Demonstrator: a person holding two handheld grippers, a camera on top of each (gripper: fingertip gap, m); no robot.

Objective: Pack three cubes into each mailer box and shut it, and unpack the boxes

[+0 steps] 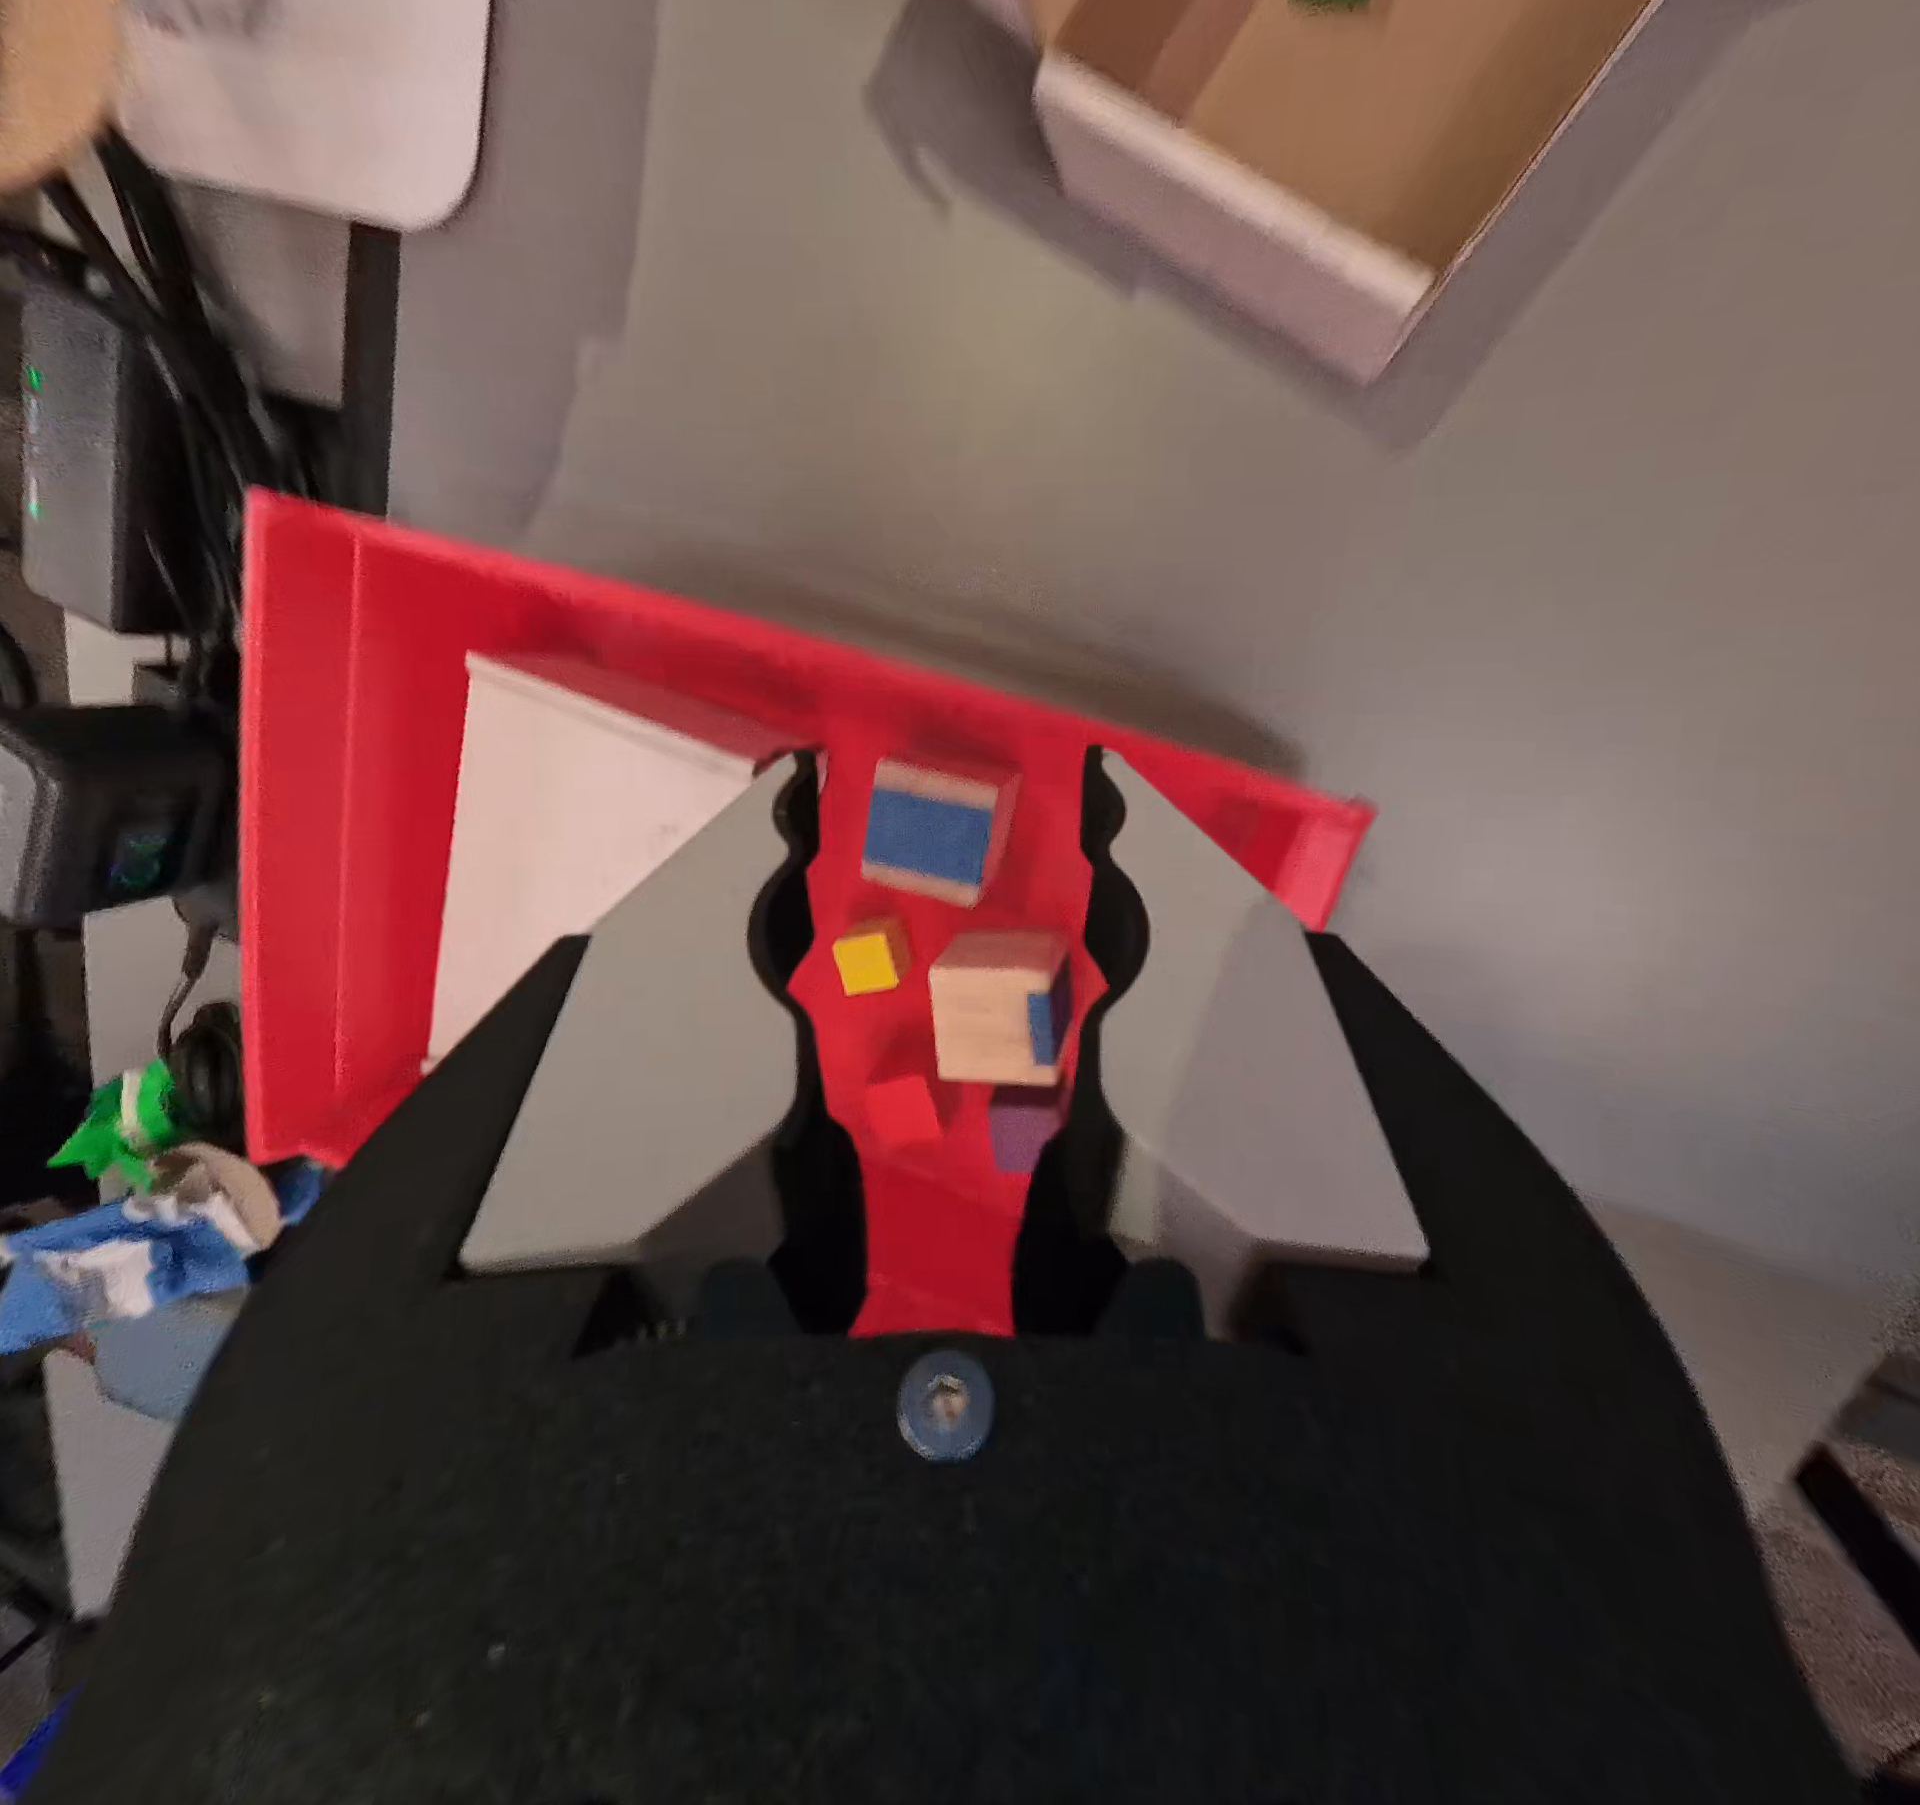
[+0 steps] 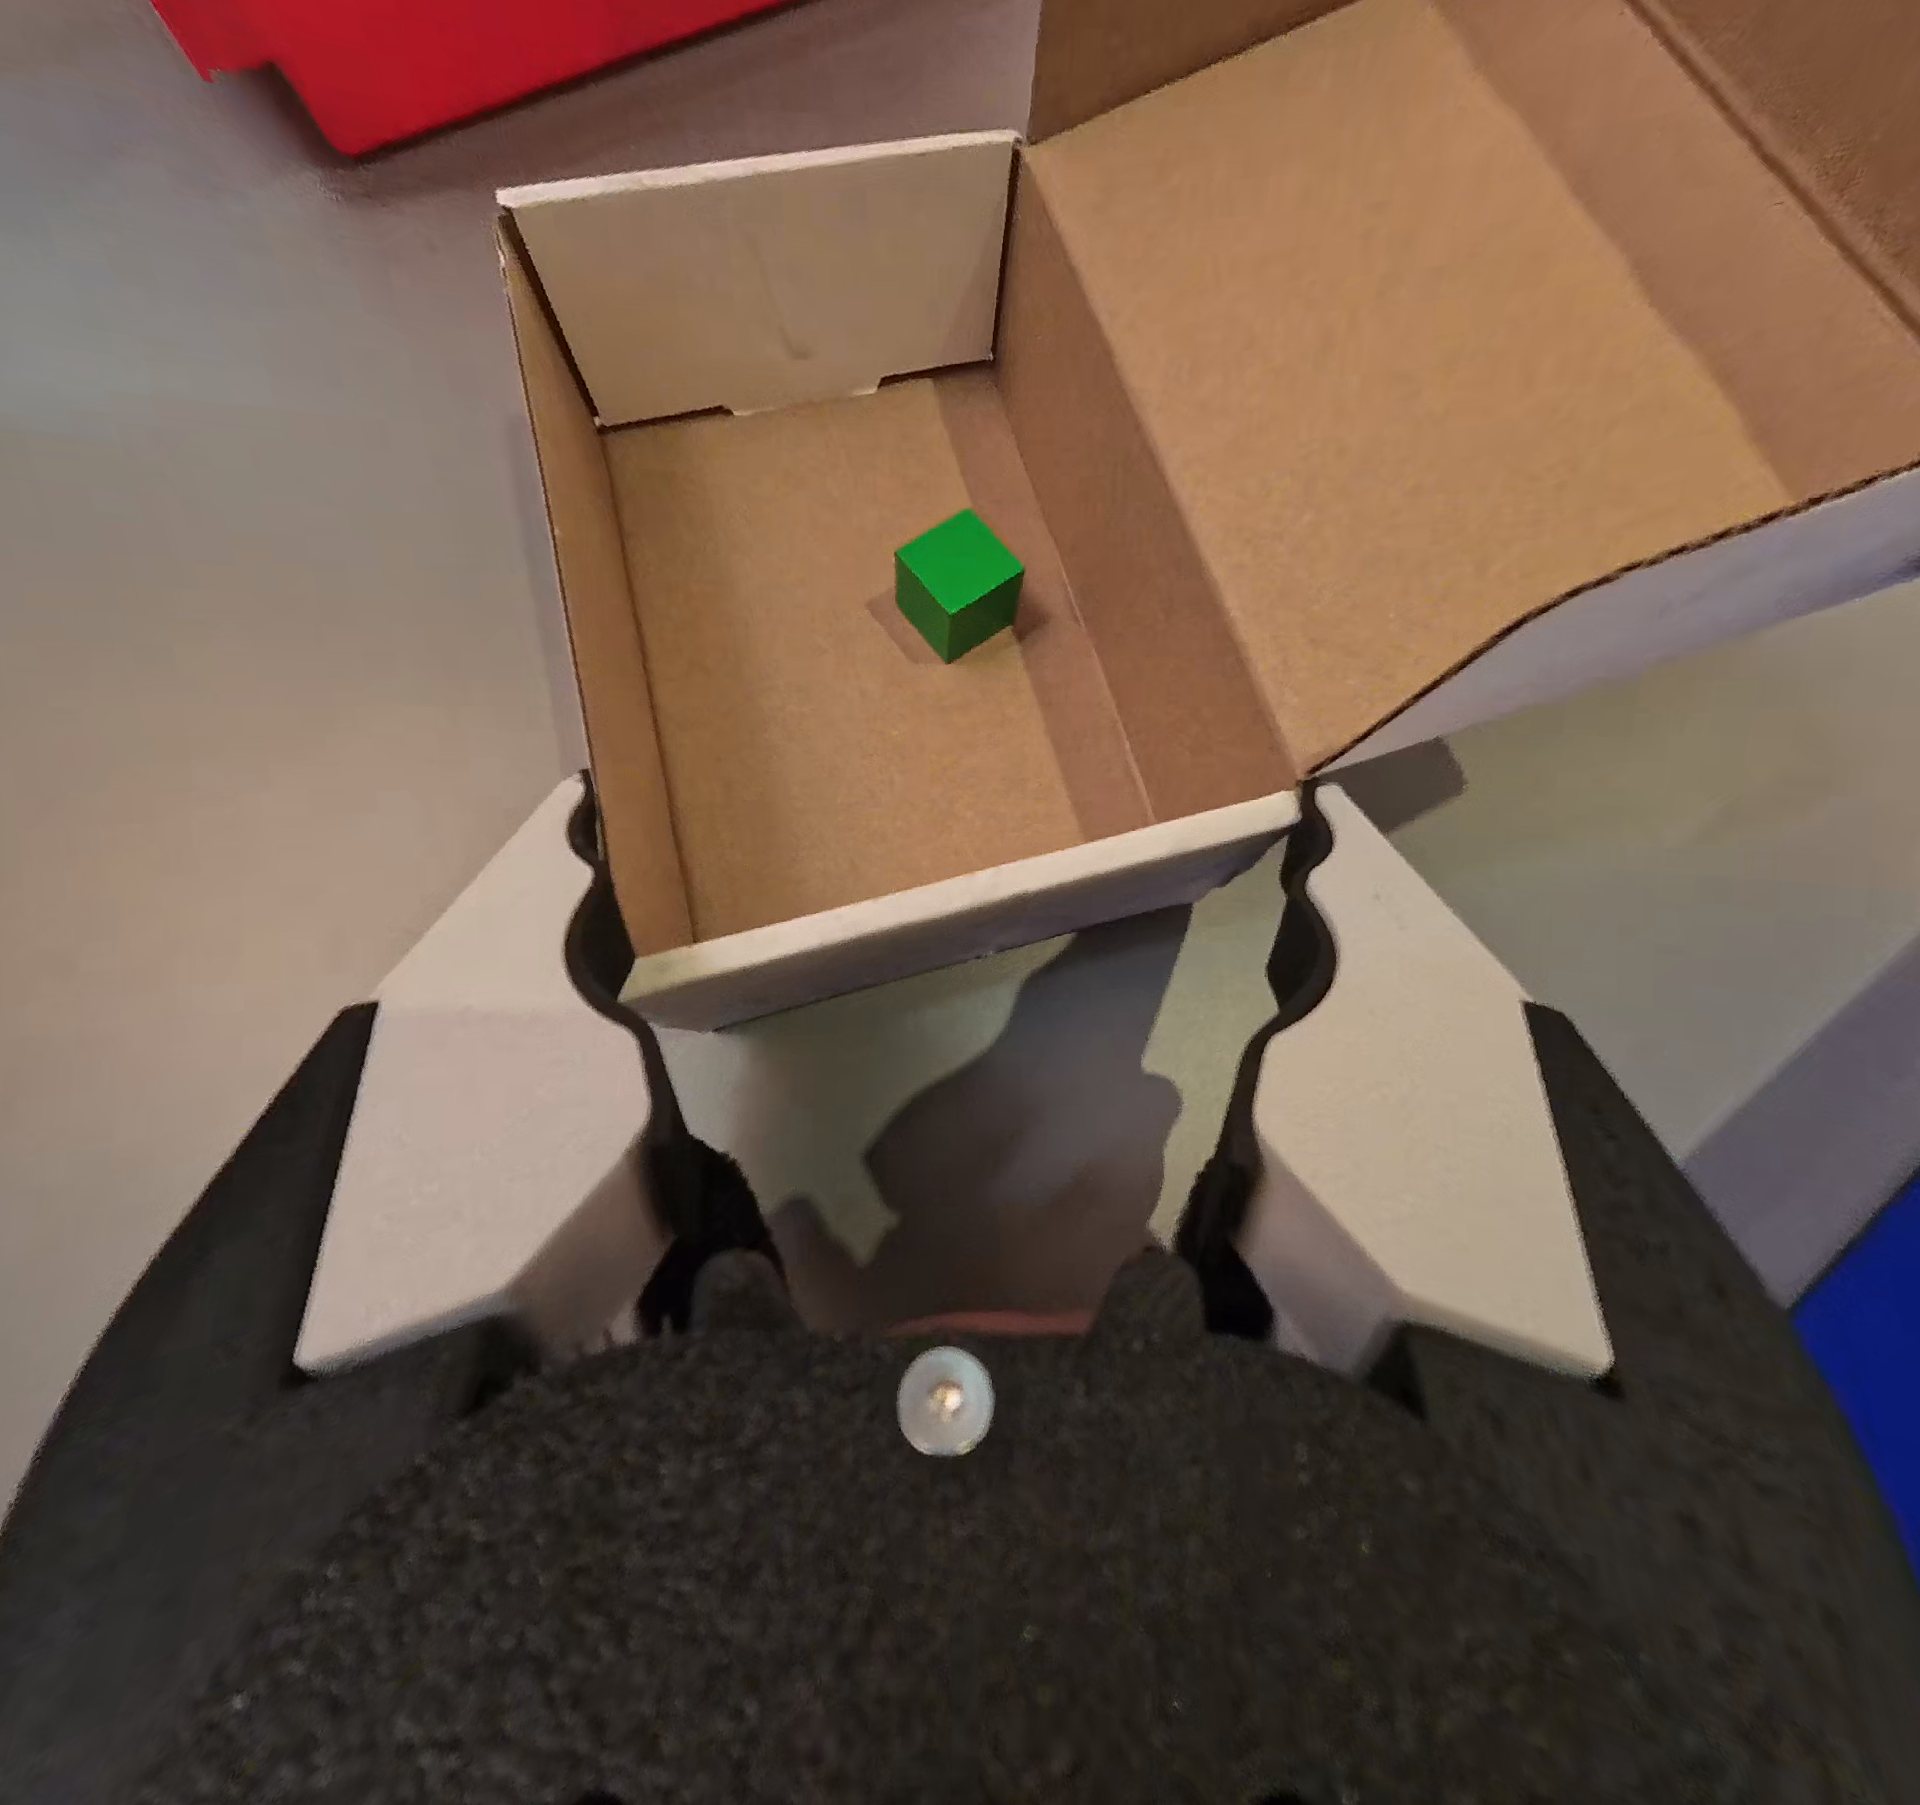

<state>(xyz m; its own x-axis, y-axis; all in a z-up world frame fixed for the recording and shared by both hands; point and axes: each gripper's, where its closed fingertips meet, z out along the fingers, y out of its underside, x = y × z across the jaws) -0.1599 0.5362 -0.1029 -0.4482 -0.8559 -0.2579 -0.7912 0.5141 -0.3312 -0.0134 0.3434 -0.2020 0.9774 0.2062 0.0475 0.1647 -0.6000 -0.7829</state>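
Left tool (image 1: 951, 768) poised, prongs apart, above red tray (image 1: 343, 820) of cubes; right tool (image 2: 945, 799) spread wide at open mailer box (image 2: 935, 934) holding green cube (image 2: 958, 583).

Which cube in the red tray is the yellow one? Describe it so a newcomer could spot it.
Find the red tray in the left wrist view, then the cluster of cubes between the open left gripper fingers. The yellow cube sits left of a larger bare-wood block, below the blue-faced block; it's the only yellow piece.

Red tray (image 1: 301, 820): 5 cubes, i.e. 2 big wooden w/ blue faces (image 1: 935, 830) (image 1: 1000, 1007), plus 3 small: 1 yellow (image 1: 865, 962), 1 red (image 1: 902, 1111), 1 purple (image 1: 1023, 1137). 1 white closed box (image 1: 561, 841) also in it. 1 open mailer box (image 2: 935, 914) w/ 1 green cube (image 2: 958, 584) inside.
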